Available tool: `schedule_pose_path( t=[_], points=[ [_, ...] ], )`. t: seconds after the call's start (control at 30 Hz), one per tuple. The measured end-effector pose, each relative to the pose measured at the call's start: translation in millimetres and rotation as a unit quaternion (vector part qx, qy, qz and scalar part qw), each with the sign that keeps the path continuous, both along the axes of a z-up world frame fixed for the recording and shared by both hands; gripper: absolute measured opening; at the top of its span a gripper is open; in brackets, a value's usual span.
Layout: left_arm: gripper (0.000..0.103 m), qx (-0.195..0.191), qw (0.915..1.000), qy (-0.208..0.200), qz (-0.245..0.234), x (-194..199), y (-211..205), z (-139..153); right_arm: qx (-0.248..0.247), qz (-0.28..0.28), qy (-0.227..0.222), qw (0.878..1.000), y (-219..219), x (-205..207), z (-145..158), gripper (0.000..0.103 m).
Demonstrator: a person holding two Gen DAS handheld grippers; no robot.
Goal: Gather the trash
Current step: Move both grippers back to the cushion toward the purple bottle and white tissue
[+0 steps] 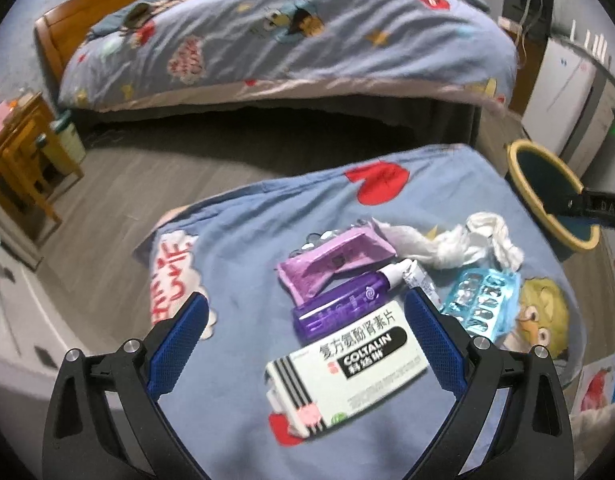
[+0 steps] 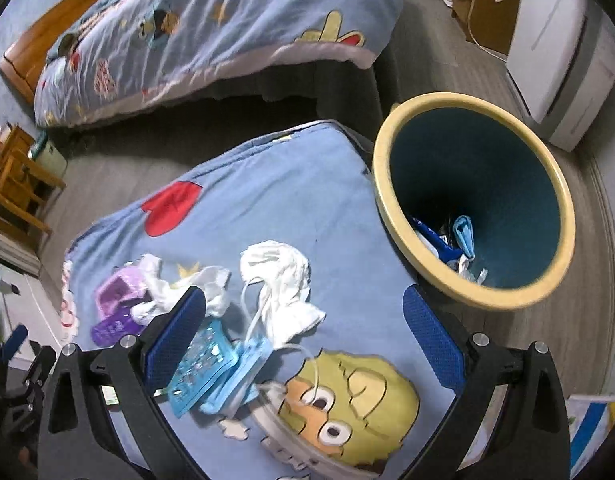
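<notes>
On the blue cartoon bedspread (image 1: 243,248) lies a pile of trash. My left gripper (image 1: 307,312) is open above a white medicine box (image 1: 343,368), with a purple bottle (image 1: 339,304) and a pink packet (image 1: 331,268) just beyond. White crumpled tissue (image 1: 475,244) and a blue blister pack (image 1: 483,304) lie to the right. My right gripper (image 2: 303,312) is open over a white face mask (image 2: 283,280), with the blue blister pack (image 2: 203,364) by its left finger. The yellow-rimmed bin (image 2: 563,208) beside the bed holds some trash.
A second bed (image 1: 291,32) with the same blue cover stands across the grey floor. A wooden chair (image 1: 19,160) is at the left. White appliances (image 2: 559,48) stand at the right, behind the bin. The other gripper's black tip (image 1: 595,204) reaches in over the bin.
</notes>
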State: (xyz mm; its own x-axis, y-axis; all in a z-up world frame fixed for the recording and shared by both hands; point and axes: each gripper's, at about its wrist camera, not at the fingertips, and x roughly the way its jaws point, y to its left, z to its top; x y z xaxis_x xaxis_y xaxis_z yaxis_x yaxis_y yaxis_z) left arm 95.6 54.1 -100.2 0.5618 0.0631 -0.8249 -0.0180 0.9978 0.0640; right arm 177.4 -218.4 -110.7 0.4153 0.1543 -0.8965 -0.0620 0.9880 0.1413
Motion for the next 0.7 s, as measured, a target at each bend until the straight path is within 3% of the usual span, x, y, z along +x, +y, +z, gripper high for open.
schedule_pose_path(
  t=[0.1, 0.2, 0.27, 0.43, 0.53, 0.7],
  points=[
    [0.096, 0.008, 0.9996, 0.022, -0.012, 17, -8, -22, -0.011, 0.012, 0.012, 1.0, 5, 12, -15, 0.097],
    [0.093, -0.008, 0.999, 0.037, -0.022, 29, -14, -42, 0.008, 0.023, 0.029, 0.999, 11, 20, -27, 0.091],
    [0.079, -0.016, 0.9983, 0.043, -0.035, 33, -18, -48, 0.009, 0.035, 0.04, 0.999, 16, 23, -36, 0.084],
    [0.063, -0.018, 0.9953, 0.068, -0.066, 40, -30, -64, 0.002, 0.054, 0.064, 0.997, 27, 30, -58, 0.068],
    [0.06, -0.001, 0.9942, 0.08, -0.072, 41, -34, -72, 0.006, 0.055, 0.073, 0.996, 28, 32, -67, 0.06],
    [0.059, -0.022, 0.9943, 0.082, -0.065, 46, -30, -75, 0.012, 0.051, 0.073, 0.996, 27, 37, -72, 0.056]
  ],
)
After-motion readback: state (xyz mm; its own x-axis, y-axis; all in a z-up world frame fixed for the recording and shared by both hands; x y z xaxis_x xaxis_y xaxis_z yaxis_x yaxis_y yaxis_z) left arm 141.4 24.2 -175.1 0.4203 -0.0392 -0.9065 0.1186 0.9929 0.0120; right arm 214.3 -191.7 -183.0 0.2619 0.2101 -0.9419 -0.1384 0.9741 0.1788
